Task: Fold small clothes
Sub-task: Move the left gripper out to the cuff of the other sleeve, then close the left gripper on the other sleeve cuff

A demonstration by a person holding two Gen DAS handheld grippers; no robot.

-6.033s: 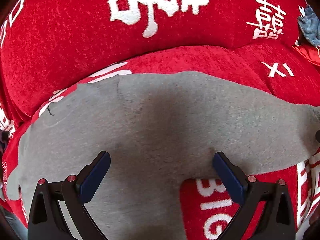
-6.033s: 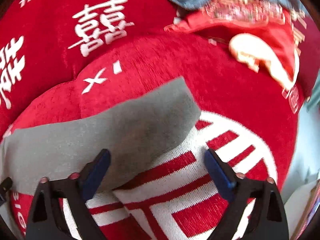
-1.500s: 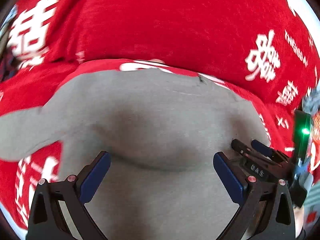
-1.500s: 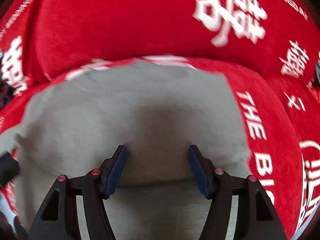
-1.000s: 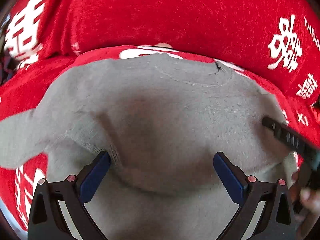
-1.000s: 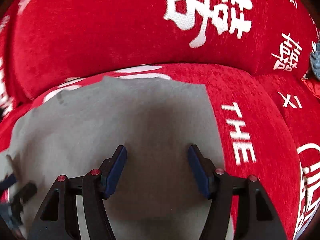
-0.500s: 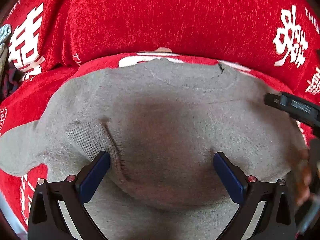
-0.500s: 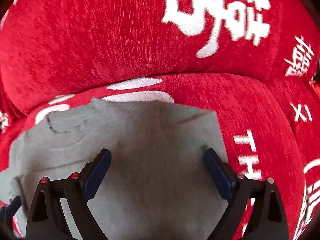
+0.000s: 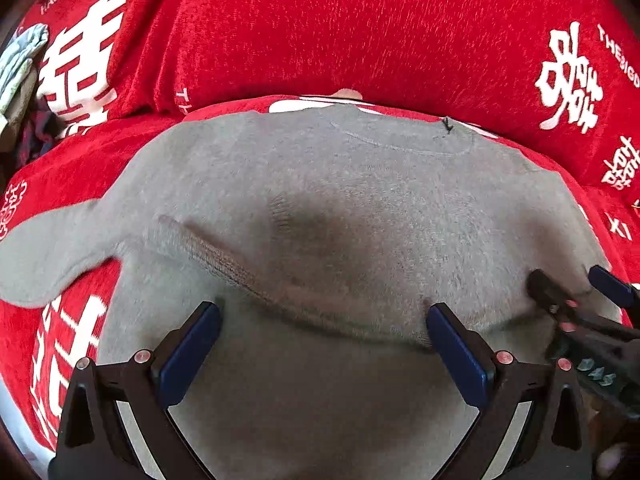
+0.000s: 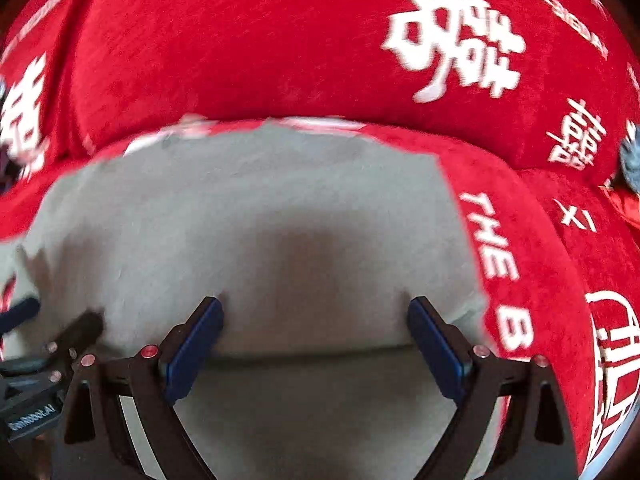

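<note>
Grey sweater (image 9: 360,208) lies flat on the red sofa seat (image 9: 72,168), neckline toward the backrest (image 9: 320,28), hem toward me. One fold is in: the hem half is laid up over the chest, and its ribbed edge (image 9: 224,260) runs crosswise just ahead of both tools.

Left gripper (image 9: 322,344): fingers wide apart, nothing between them, hanging over the doubled cloth with the ribbed edge just beyond the tips. Right gripper (image 10: 316,340): fingers likewise spread wide and empty, above the folded right-hand part of the garment; this view is blurred, so I cannot say whether the pads graze the knit. In the left wrist view the right tool's tips (image 9: 560,300) sit at the sweater's right side, close by.

Deciding relation: the sweater's long axis now runs side to side. The left sleeve (image 9: 48,256) sticks out flat past the body's left edge, onto the red cover, away to the left of the left fingers. The right side already ends in a straight edge (image 10: 456,224) next to the white lettering (image 10: 492,240).

Judgement: the sleeve on the left is the loose end, and the left hand is the nearer one. I would expect it to need shifting sideways, fingers across the sleeve's length, then carrying it inward over the body.
</note>
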